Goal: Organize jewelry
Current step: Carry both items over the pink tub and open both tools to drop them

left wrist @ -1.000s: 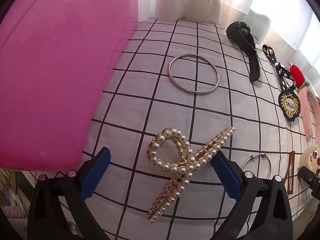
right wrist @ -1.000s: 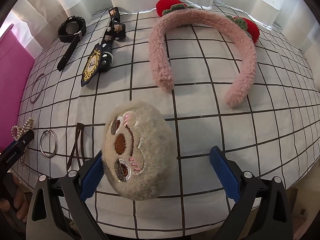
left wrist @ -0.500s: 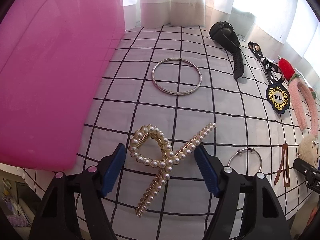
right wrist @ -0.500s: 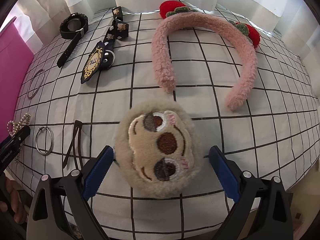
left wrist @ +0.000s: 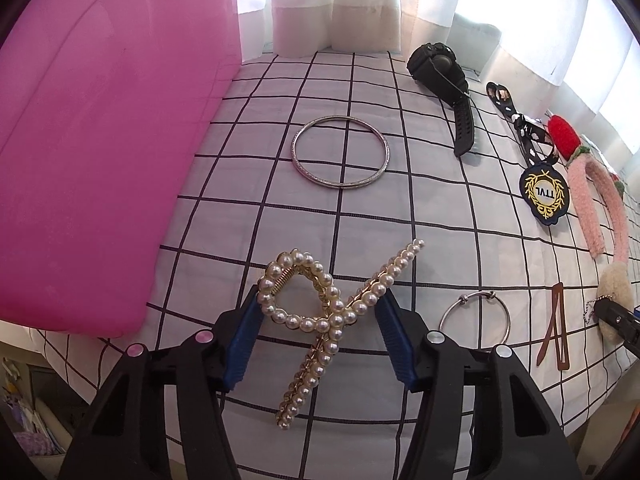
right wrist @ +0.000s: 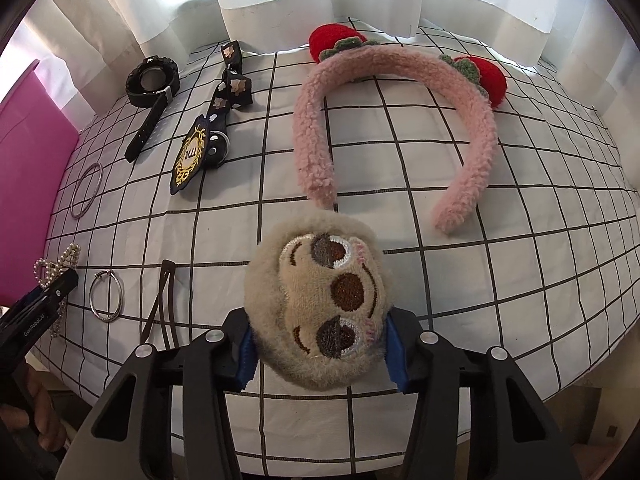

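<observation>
A gold hair claw set with pearls (left wrist: 328, 312) lies on the white checked cloth (left wrist: 360, 216). My left gripper (left wrist: 318, 320) has its blue pads closed against the claw's two sides. The claw also shows at the left in the right wrist view (right wrist: 56, 266). A beige furry sloth-face charm (right wrist: 320, 304) sits between the blue pads of my right gripper (right wrist: 318, 340), which is shut on it. The charm shows at the right edge of the left wrist view (left wrist: 614, 296).
A pink box (left wrist: 92, 140) stands at the left. On the cloth lie a silver bangle (left wrist: 340, 152), a black watch (left wrist: 444, 76), a badge strap (left wrist: 544, 192), a pink fluffy headband (right wrist: 400, 120), a steel ring (left wrist: 474, 316) and a brown hair clip (left wrist: 554, 332).
Both grippers have closed: the left onto the pearl claw, the right onto the sloth charm, which has turned and slid between the pads.
</observation>
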A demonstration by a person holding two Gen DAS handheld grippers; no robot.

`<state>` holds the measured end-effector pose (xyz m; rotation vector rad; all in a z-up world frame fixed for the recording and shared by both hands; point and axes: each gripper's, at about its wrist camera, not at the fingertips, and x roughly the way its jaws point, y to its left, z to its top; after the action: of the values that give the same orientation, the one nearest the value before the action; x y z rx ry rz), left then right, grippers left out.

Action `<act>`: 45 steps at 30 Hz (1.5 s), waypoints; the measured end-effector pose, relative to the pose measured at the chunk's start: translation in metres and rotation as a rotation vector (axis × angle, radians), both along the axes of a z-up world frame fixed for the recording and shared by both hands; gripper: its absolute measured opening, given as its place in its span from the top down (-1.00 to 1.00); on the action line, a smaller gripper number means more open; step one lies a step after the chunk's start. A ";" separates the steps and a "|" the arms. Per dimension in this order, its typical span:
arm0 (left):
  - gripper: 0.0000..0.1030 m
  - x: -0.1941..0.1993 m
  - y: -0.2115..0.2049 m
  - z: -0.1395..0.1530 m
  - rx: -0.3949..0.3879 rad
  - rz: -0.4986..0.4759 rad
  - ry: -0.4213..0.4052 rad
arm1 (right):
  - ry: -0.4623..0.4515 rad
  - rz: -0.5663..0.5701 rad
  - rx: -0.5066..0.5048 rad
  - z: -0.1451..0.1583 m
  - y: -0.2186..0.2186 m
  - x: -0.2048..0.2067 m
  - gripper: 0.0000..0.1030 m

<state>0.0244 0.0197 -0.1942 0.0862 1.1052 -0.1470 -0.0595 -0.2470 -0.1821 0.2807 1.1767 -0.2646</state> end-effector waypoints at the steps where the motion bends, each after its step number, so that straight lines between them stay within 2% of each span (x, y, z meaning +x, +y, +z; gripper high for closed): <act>1: -0.06 -0.001 0.000 0.002 -0.001 0.002 -0.002 | -0.010 0.006 -0.001 0.003 0.001 -0.001 0.05; 7: -0.06 -0.006 -0.004 0.020 -0.015 -0.002 -0.024 | -0.045 0.025 0.013 0.018 0.003 0.000 0.05; 8: 0.01 -0.007 -0.006 0.024 -0.015 -0.004 -0.030 | -0.051 0.027 0.013 0.021 0.003 0.001 0.05; 19: 0.01 -0.012 -0.016 0.066 -0.082 -0.007 -0.100 | -0.129 0.079 -0.012 0.064 0.011 0.003 0.05; 23: 0.01 -0.015 -0.015 0.092 -0.111 0.000 -0.141 | -0.166 0.107 -0.013 0.085 0.015 0.010 0.05; 31: 0.01 -0.010 -0.010 0.170 -0.165 0.026 -0.285 | -0.300 0.212 -0.013 0.144 0.043 0.038 0.05; 38: 0.01 0.000 0.031 0.227 -0.136 0.130 -0.416 | -0.410 0.350 0.009 0.192 0.092 0.079 0.05; 45: 0.01 0.011 0.097 0.244 -0.090 0.279 -0.444 | -0.452 0.523 0.064 0.213 0.169 0.122 0.05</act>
<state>0.0357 0.1162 0.0499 -0.1127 0.6566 0.0715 0.0625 -0.0782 0.0311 0.0732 0.7738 0.2851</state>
